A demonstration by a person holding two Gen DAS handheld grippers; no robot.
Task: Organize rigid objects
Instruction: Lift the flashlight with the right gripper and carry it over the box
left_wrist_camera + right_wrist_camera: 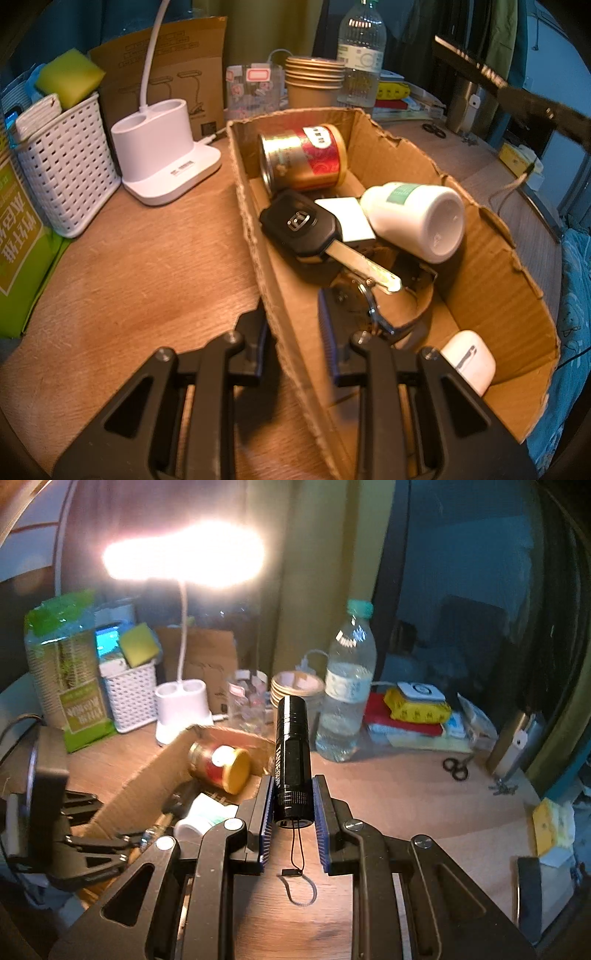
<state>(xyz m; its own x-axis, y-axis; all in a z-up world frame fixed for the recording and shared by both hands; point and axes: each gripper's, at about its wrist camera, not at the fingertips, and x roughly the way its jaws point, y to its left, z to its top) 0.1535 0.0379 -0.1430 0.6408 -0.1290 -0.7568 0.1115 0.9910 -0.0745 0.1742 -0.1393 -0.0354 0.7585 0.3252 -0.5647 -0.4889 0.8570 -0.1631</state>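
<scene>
1. Gripping the near wall of the cardboard box [491,280], my left gripper [295,332] has its jaws narrow, one finger outside and one inside the wall; the box's near end is cut off by my own linkage, so I cannot see that corner.
2. The wooden table [140,266] runs out of frame on the left and dims toward the far edge, where clutter blurs together.
3. My right gripper [293,805] holds the black flashlight [293,753] by its tail end, jaws pressed narrow on both sides; the barrel sticks forward and up, lifted clear of the table, right of the box. The lettering along its side is too blurred to read. Its wrist cord [297,871] dangles between my fingers.
4. The desk lamp [184,557] glares so hard in the right wrist view that its head is a white blot.
5. Inside the box, the red and gold tin [303,158] lies on its side at the far end.
6. The white pill bottle [417,218] lies beside it, cap toward me.
7. The black car key [299,225] rests across the middle, its blade over a dark tangle I cannot identify.
8. A white card [351,218] is half hidden under key and bottle.
9. The white earbud case [469,362] sits in the near corner, partly behind my right-hand finger.
</scene>
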